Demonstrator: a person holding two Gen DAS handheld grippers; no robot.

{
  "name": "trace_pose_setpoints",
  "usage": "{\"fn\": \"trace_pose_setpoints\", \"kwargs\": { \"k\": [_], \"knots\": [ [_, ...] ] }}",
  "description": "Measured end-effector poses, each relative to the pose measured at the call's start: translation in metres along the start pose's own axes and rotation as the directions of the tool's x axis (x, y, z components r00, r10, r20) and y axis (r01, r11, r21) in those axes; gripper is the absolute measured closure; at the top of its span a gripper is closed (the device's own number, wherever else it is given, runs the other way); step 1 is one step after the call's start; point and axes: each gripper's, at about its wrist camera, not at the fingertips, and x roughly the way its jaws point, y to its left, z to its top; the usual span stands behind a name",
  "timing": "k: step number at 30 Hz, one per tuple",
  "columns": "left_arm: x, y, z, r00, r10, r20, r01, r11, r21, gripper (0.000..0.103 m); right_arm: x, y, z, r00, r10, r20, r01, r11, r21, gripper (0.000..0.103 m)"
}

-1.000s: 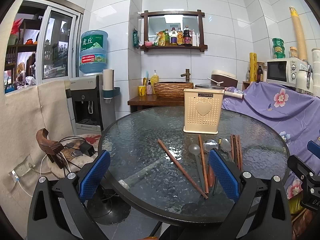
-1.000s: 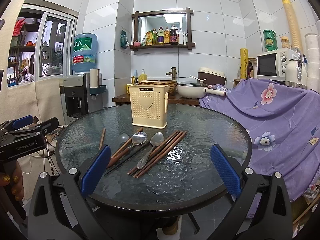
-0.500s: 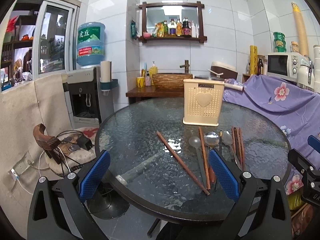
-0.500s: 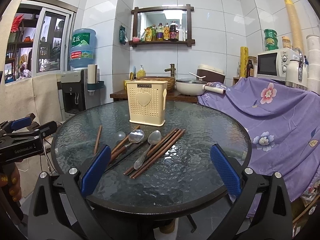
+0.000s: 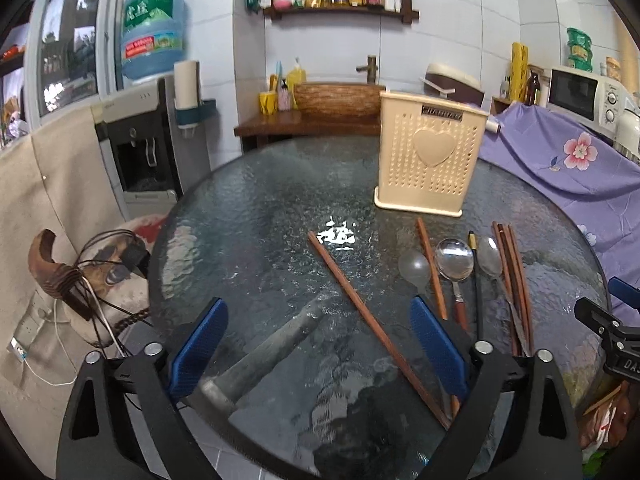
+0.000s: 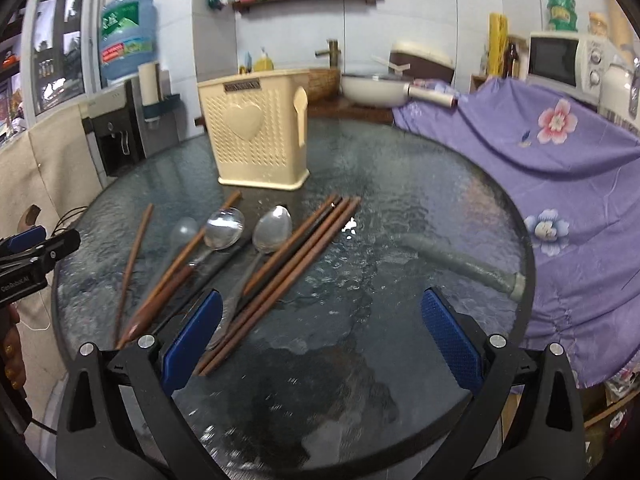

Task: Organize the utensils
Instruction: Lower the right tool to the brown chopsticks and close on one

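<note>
Round glass table (image 5: 256, 216), utensils loose on top.

- Utensil holder (image 5: 430, 160): cream plastic, perforated, heart on front; upright at 12 o'clock of table, apart from the utensils.
- Lone chopstick (image 5: 372, 320): brown, lies diagonal, 11-to-5 o'clock, w/ gap from the rest; runs between the left gripper's pads, untouched.
- Clear spoon (image 5: 414, 266), steel spoon (image 5: 454, 260), second steel spoon (image 5: 490, 256): bowls toward holder, handles toward camera, side by side.
- Single brown chopstick (image 5: 432, 268): between clear spoon and first steel spoon.
- Black chopstick (image 5: 476, 276): between the two steel spoons.
- Chopstick bundle (image 5: 516, 280): brown, at 3 o'clock of the spoons, just beside second steel spoon.
- Left gripper (image 5: 318, 352): jaws wide, have just been closing a little; nothing clamped.
- Right gripper (image 6: 320, 336): jaws spread wide, released, over table edge; left pad (image 6: 192, 338) sits over near ends of bundle, contact unclear.
- Purple floral cloth (image 6: 560, 152): at 3 o'clock of table.
</note>
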Motion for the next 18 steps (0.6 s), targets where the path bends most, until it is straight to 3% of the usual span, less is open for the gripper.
{"fn": "trace_pose_setpoints", "kwargs": {
  "k": [2,7,10,18],
  "knots": [
    [0.015,0.003,0.005,0.999,-0.012,-0.044,0.012,1.0,-0.004,0.026,0.021,-0.007,0.007,0.999,-0.002,-0.047,0.002,1.0,0.006,0.006],
    [0.046,0.009,0.014,0.992,-0.034,-0.12,0.032,0.999,-0.013,0.035,0.063,-0.019,0.026,0.989,0.008,-0.146,-0.005,1.0,0.018,0.019],
    [0.061,0.01,0.018,0.989,-0.03,-0.147,0.029,1.0,-0.005,0.036,0.083,-0.02,0.037,0.982,0.023,-0.186,-0.019,1.0,0.025,0.021],
    [0.084,0.008,0.025,0.982,-0.015,-0.191,0.021,0.999,0.028,0.037,0.11,-0.006,0.048,0.97,-0.037,-0.24,0.027,0.998,-0.048,0.028]
  ]
}}
